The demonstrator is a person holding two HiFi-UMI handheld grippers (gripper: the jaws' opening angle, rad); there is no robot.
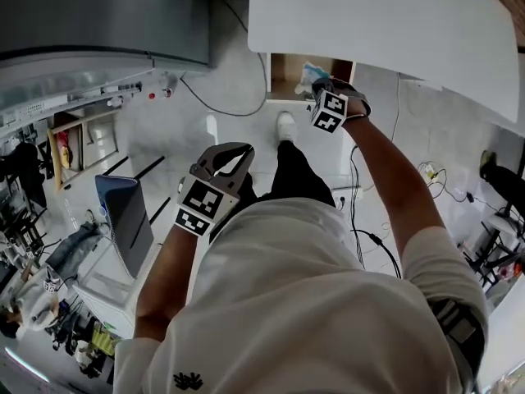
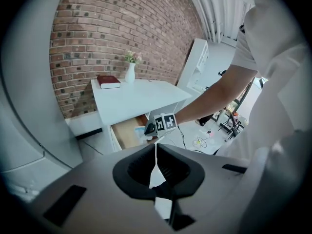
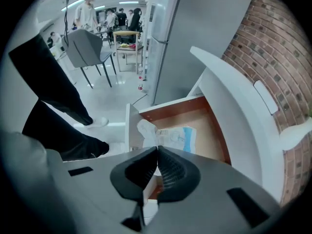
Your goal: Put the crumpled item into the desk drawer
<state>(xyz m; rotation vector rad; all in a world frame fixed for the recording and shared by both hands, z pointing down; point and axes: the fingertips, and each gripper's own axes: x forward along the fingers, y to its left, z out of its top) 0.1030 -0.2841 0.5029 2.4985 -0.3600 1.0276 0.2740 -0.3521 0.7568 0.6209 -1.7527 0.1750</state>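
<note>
The right gripper (image 3: 157, 150) is closed and empty; the crumpled packet (image 3: 176, 137) lies just ahead, inside the open drawer (image 3: 210, 126). The left gripper (image 2: 156, 148) is closed too.

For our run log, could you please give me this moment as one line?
drawer: open | crumpled item: inside, near front | right hand-held gripper: shut, tips at item | left hand-held gripper: shut, empty

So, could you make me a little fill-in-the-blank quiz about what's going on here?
1. The right gripper holds the crumpled item over the desk's open ___.
2. On the desk, beside the vase, lies a red ___.
3. The left gripper's jaws are ___, with nothing between them.
4. The wall behind the desk is ___.
Missing words: drawer; book; shut; brick.
</note>
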